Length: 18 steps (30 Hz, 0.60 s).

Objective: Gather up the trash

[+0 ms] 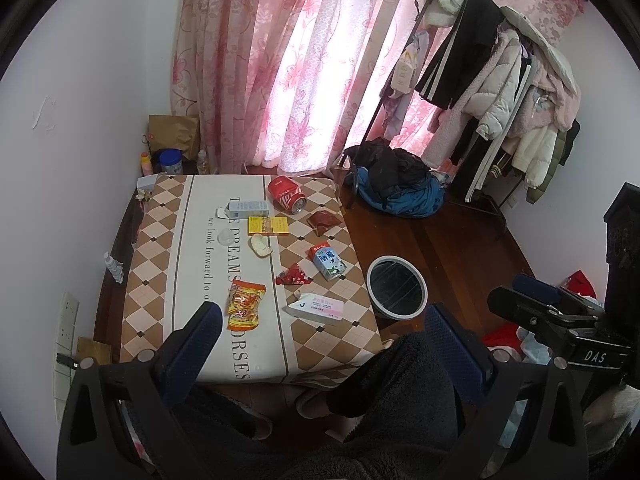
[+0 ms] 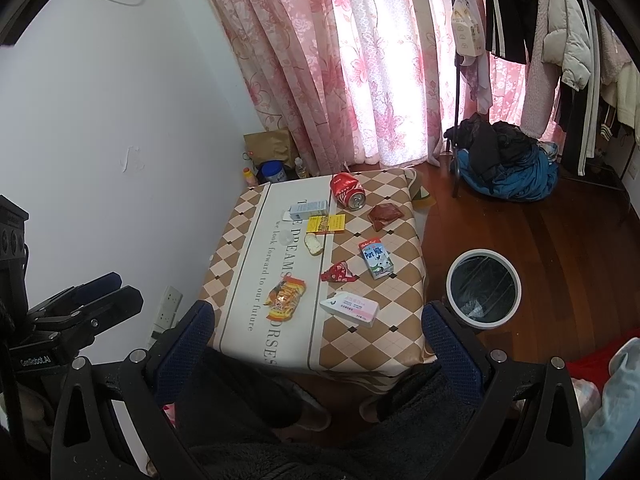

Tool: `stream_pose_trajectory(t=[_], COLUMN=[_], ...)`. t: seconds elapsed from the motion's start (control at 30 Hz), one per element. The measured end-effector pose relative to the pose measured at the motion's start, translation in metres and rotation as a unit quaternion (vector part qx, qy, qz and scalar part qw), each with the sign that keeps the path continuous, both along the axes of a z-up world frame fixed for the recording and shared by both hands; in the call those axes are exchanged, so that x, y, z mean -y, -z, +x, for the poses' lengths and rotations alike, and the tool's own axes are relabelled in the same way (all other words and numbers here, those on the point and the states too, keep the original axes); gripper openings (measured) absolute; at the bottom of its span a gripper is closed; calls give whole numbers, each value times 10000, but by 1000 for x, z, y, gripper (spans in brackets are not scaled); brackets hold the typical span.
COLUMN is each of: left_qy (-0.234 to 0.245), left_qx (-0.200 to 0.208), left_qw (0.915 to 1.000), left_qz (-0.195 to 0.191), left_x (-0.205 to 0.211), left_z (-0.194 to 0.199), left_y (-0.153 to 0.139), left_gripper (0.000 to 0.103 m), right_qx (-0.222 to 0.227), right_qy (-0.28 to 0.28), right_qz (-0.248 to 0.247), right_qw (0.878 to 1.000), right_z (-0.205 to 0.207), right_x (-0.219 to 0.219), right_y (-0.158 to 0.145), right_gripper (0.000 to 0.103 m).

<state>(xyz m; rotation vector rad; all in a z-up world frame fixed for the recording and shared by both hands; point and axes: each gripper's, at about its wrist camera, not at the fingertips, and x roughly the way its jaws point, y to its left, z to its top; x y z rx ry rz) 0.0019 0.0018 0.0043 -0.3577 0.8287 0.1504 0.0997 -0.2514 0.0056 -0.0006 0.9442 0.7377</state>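
Several pieces of trash lie on a low table (image 1: pixel 192 240) (image 2: pixel 360 340) with a checked cloth: a crushed red can (image 1: pixel 286 194) (image 2: pixel 347 191), a blue milk carton (image 1: pixel 328 264) (image 2: pixel 376 259), a yellow snack wrapper (image 1: pixel 245 305) (image 2: pixel 286 299), a white-pink carton (image 1: pixel 318 307) (image 2: pixel 351 307), a red wrapper (image 1: pixel 294 277) (image 2: pixel 339 273), a yellow box (image 1: pixel 268 226) (image 2: pixel 326 224). A white-rimmed bin (image 1: pixel 397 287) (image 2: pixel 484 288) with a black liner stands on the floor right of the table. My left gripper (image 1: pixel 324 336) and right gripper (image 2: pixel 318 332) hover open above the table's near edge, holding nothing.
Pink curtains (image 1: pixel 304 64) hang behind the table. A loaded clothes rack (image 1: pixel 500 80) and a blue-black clothes heap (image 1: pixel 396 184) stand at the right. Bottles and a paper bag (image 1: pixel 174 136) sit in the far left corner. The person's dark-clad legs and slippers (image 2: pixel 308 412) are below.
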Motion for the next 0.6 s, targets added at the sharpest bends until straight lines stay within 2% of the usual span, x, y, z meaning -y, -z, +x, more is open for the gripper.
stream_pose_trajectory(t=[0.6], left_qy=[-5], left_qx=[-40], left_qw=[10000], left_qz=[-25], left_x=[-2], left_z=[0], left_y=[7], left_gripper=[103], right_qx=[-75], right_qy=[-54], right_qz=[23], right_qw=[10000], right_z=[4], right_x=[-4], right_y=[5], right_gripper=[103])
